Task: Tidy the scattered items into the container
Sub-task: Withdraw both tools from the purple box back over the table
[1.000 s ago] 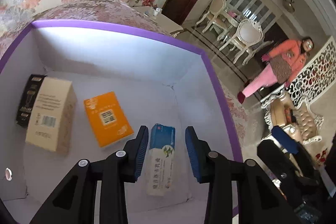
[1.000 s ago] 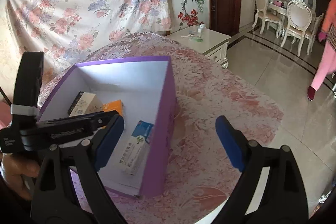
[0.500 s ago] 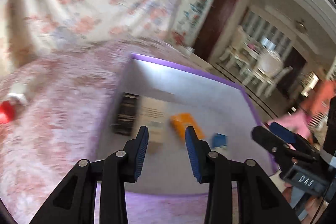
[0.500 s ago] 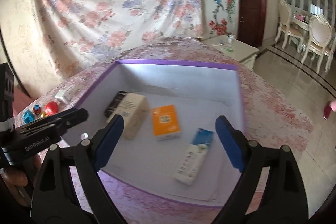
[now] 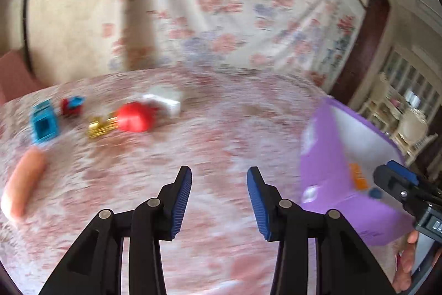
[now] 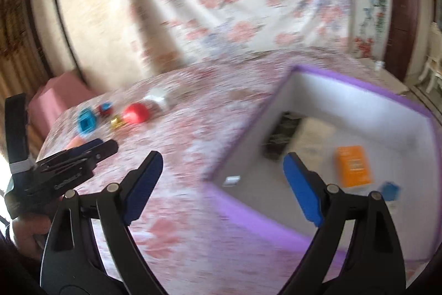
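The purple box (image 6: 276,231) with white inside holds an orange box (image 6: 353,165), a dark box (image 6: 281,138) and a blue-ended box (image 6: 389,191); it also shows in the left wrist view (image 5: 326,156). Scattered items lie on the floral table: a red round thing (image 5: 134,116), a white box (image 5: 164,100), a gold piece (image 5: 100,126), a blue block (image 5: 44,125), a small red-blue piece (image 5: 72,104) and an orange sausage shape (image 5: 25,181). My left gripper (image 5: 218,201) is open and empty over the cloth. My right gripper (image 6: 222,184) is open and empty at the box's left corner.
A floral sheet (image 5: 234,4) hangs behind the table. A pink seat (image 6: 58,98) stands at the far left. White chairs and a cabinet (image 5: 408,112) are at the right. The table edge (image 6: 47,140) runs near the scattered items.
Both grippers have swung left, away from the box's inside toward the scattered items. The view is blurred from the motion. Both stay open and empty.
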Motion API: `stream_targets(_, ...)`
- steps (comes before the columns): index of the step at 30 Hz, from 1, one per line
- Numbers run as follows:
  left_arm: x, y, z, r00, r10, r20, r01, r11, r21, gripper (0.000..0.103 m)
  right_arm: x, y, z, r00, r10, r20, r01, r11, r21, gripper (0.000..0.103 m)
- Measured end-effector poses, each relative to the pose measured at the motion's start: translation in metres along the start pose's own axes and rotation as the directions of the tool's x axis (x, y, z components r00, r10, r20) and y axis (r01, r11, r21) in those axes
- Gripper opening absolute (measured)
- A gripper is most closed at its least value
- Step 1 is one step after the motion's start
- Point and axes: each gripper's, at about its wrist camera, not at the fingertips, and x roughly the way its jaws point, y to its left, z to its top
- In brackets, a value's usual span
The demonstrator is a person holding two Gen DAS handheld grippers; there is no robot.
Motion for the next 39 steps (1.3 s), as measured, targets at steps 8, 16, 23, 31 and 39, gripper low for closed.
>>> stream_targets(8, -0.002, 0.099, -0.024, 0.996, 0.092, 0.009, -0.091, 0.992, -0.084, 0.043, 0.05, 0.079, -0.012, 0.982, -0.182, 0.054, 0.184, 0.982, -0.044, 0.103)
stream_targets(16, 0.0, 0.169, -0.04, 0.991, 0.135, 0.002, -0.132, 0.977, -0.165, 0.043, 0.05, 0.106, -0.001, 0.957, -0.223, 0.184, 0.237, 0.97, -0.059, 0.103)
stream_targets(23, -0.009, 0.184, -0.037, 0.992, 0.126, 0.024, -0.121, 0.981, -0.15, 0.044, 0.099, 0.149, 0.013, 0.995, 0.001, 0.095, 0.02, 0.975, -0.222, 0.103)
stream_targets(31, -0.031, 0.223, -0.037, 0.975, 0.221, 0.034, -0.215, 0.968, -0.13, 0.062, 0.171, 0.155, 0.025, 0.992, 0.118, -0.038, -0.123, 0.971, -0.206, 0.103)
stream_targets(39, -0.019, 0.255, -0.044, 0.961, 0.276, -0.029, -0.277, 0.954, -0.111, 0.069, 0.197, 0.144, 0.027, 0.993, 0.095, -0.067, -0.106, 0.977, -0.186, 0.103)
